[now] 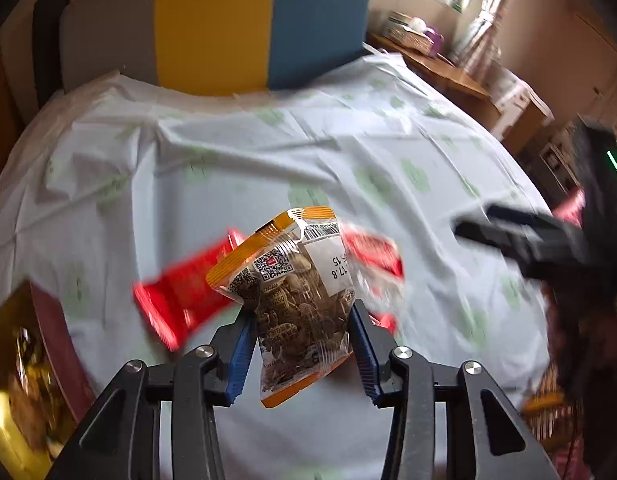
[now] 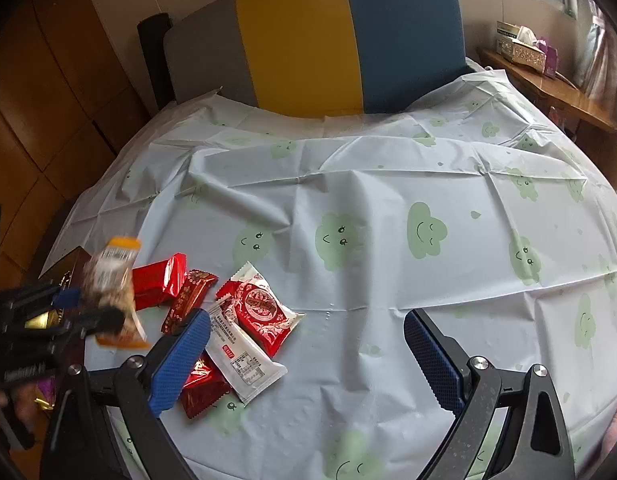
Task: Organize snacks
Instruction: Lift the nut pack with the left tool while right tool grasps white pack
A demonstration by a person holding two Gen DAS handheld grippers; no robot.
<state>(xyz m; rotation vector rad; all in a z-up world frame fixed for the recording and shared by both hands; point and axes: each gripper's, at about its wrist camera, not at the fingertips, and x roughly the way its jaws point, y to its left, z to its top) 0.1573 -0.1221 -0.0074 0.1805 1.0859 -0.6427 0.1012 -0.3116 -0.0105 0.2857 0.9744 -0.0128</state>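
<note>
Left hand-held gripper (image 1: 304,344) clamps orange-edged snack packet (image 1: 292,292) between pads, apparently clear of tablecloth (image 1: 268,152).

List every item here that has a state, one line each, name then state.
left gripper: shut on the nut bag, lifted off the table
nut bag: sealed, held tilted in the air
right gripper: open, empty, above the tablecloth
red snack packs: sealed, lying piled on the tablecloth
white snack pack: sealed, lying flat
tablecloth: spread out, creased
</note>
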